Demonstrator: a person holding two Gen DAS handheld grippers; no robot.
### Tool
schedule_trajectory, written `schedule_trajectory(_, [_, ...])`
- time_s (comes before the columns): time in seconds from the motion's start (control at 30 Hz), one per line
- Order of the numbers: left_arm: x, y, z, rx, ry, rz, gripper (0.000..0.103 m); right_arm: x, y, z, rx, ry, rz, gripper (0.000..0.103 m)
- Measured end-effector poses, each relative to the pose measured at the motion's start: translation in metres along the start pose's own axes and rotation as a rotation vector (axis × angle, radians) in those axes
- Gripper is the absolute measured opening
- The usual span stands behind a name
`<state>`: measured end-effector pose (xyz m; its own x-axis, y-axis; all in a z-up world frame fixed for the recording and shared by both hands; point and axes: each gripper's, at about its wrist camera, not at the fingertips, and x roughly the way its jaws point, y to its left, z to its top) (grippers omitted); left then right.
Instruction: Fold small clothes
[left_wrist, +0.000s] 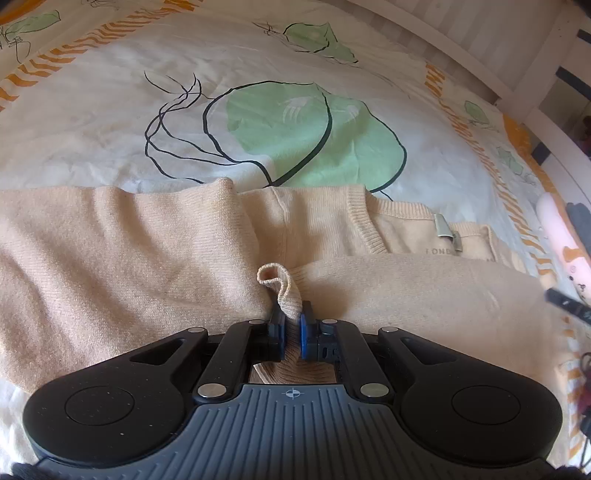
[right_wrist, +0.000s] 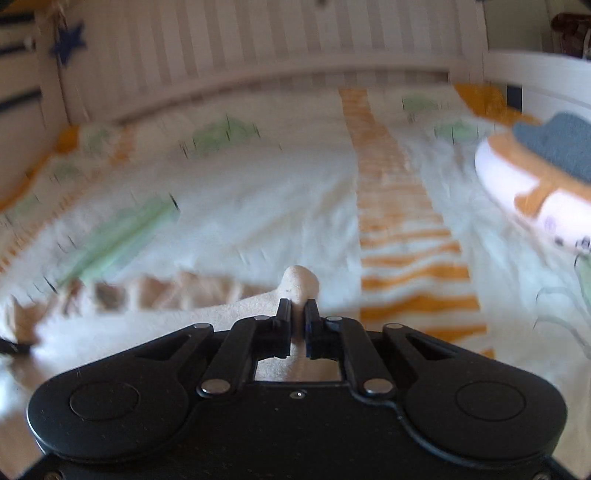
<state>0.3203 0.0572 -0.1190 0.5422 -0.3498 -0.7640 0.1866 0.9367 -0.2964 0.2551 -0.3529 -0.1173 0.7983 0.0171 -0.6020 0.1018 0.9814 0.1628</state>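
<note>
While I hold both grippers over the bedspread (left_wrist: 110, 122):
Left gripper (left_wrist: 291, 317): clamped on sweater (left_wrist: 110, 240) cuff.
Right gripper (right_wrist: 298, 314): pinching sweater fold, nearer plush toy (right_wrist: 535, 173).

The right gripper (right_wrist: 298, 314) has its jaws pinched on a fold of the beige knit garment (right_wrist: 300, 282), which bunches up at twelve o'clock. The rest trails off toward nine o'clock over the patterned bedspread (right_wrist: 258, 206). A plush toy (right_wrist: 532, 173) lies at two o'clock.
</note>
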Motion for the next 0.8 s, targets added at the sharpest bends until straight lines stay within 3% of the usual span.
schedule_trajectory(0.07, [0.000, 0.000, 0.001, 0.006, 0.003, 0.000, 0.009, 0.012, -0.002, -0.007, -0.010, 0.038, -0.039, 0.024])
schedule_trajectory(0.1, [0.000, -0.001, 0.001, 0.007, 0.004, 0.000, 0.009, 0.008, -0.004, -0.008, -0.002, 0.015, -0.055, 0.034])
schedule_trajectory(0.13, [0.000, -0.001, 0.001, 0.008, 0.003, 0.000, 0.009, 0.001, -0.006, -0.008, 0.024, -0.014, -0.068, 0.037])
schedule_trajectory(0.23, [0.001, -0.002, 0.001, 0.020, -0.006, 0.004, 0.009, -0.033, -0.008, -0.005, 0.068, -0.089, -0.026, 0.040])
schedule_trajectory(0.33, [-0.001, -0.002, -0.001, 0.009, -0.019, -0.005, 0.009, -0.042, 0.010, -0.010, -0.007, -0.053, 0.025, 0.054])
schedule_trajectory(0.43, [-0.007, 0.000, -0.003, 0.003, -0.039, -0.028, 0.015, -0.031, 0.014, -0.028, -0.069, 0.045, -0.030, 0.054])
schedule_trajectory(0.47, [-0.012, 0.000, -0.004, -0.001, -0.049, -0.034, 0.022, -0.028, 0.010, -0.034, -0.073, 0.071, -0.060, 0.053])
schedule_trajectory(0.53, [-0.023, 0.000, -0.007, -0.016, -0.075, -0.041, 0.028, -0.034, -0.001, -0.039, -0.033, 0.057, -0.088, 0.052])
schedule_trajectory(0.6, [-0.036, -0.001, -0.009, -0.021, -0.106, -0.041, 0.041, -0.050, -0.003, -0.036, -0.015, 0.028, -0.131, 0.055])
schedule_trajectory(0.7, [-0.050, -0.005, -0.016, -0.007, -0.128, -0.046, 0.052, -0.072, 0.007, -0.036, -0.026, -0.028, -0.058, 0.055])
schedule_trajectory(0.8, [-0.061, -0.009, -0.029, 0.020, -0.094, -0.047, 0.058, -0.069, 0.022, -0.042, -0.081, 0.002, -0.021, 0.055])
